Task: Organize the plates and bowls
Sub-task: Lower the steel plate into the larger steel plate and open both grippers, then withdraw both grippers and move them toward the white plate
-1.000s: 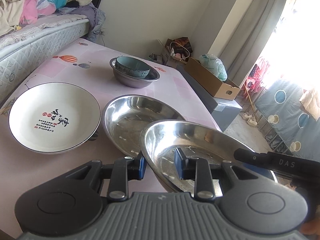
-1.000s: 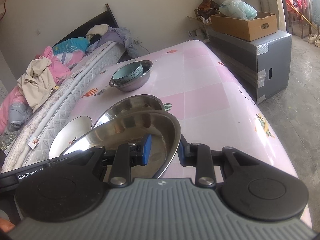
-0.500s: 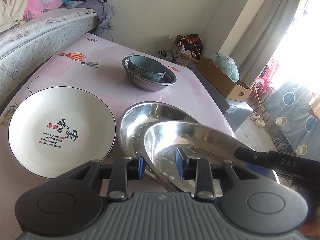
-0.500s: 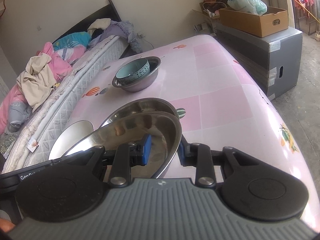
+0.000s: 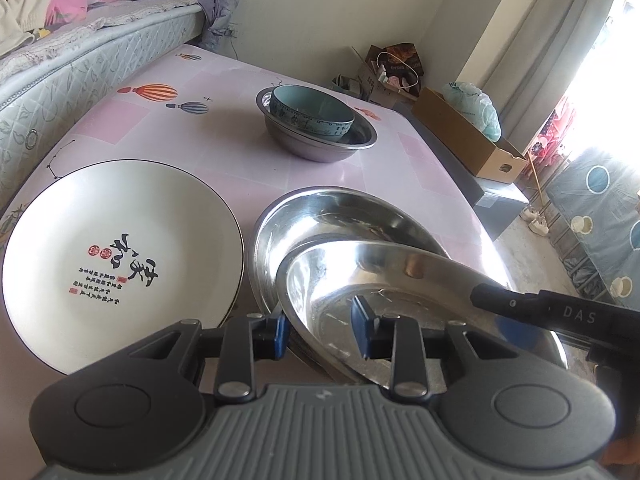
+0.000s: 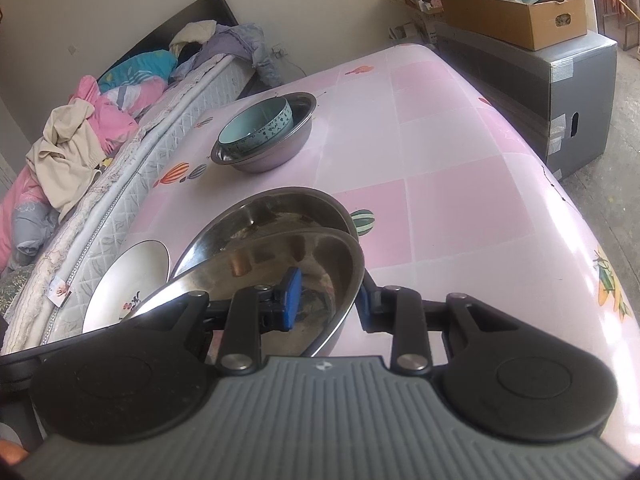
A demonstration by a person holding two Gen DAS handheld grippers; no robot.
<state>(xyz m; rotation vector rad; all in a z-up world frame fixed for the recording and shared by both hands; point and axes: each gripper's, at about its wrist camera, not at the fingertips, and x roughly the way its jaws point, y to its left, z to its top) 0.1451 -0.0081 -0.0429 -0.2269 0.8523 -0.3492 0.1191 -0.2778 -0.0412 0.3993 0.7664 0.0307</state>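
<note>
A steel plate (image 5: 384, 280) hangs tilted just above the pink table (image 5: 224, 160), held at opposite rims. My left gripper (image 5: 320, 330) is shut on its near-left rim. My right gripper (image 6: 327, 300) is shut on its right rim (image 6: 354, 280), and its black body (image 5: 560, 312) also shows in the left wrist view. Under the held plate, partly covered, a second steel plate (image 5: 340, 216) lies on the table. A white plate with black lettering (image 5: 120, 260) lies to the left. Farther back a teal bowl (image 5: 312, 112) sits inside a steel bowl (image 5: 320, 148).
A mattress (image 5: 80, 68) piled with clothes runs along the table's left side. To the right stands a grey cabinet (image 6: 560, 80) with a cardboard box (image 6: 520, 20) on it, past the table's right edge (image 6: 580, 220). Bare pink tabletop (image 6: 460, 160) lies between the bowls and that edge.
Both grippers have carried the steel plate forward and slightly down. It now overlaps more of the steel plate on the table. The bowls and the white plate appear closer.
</note>
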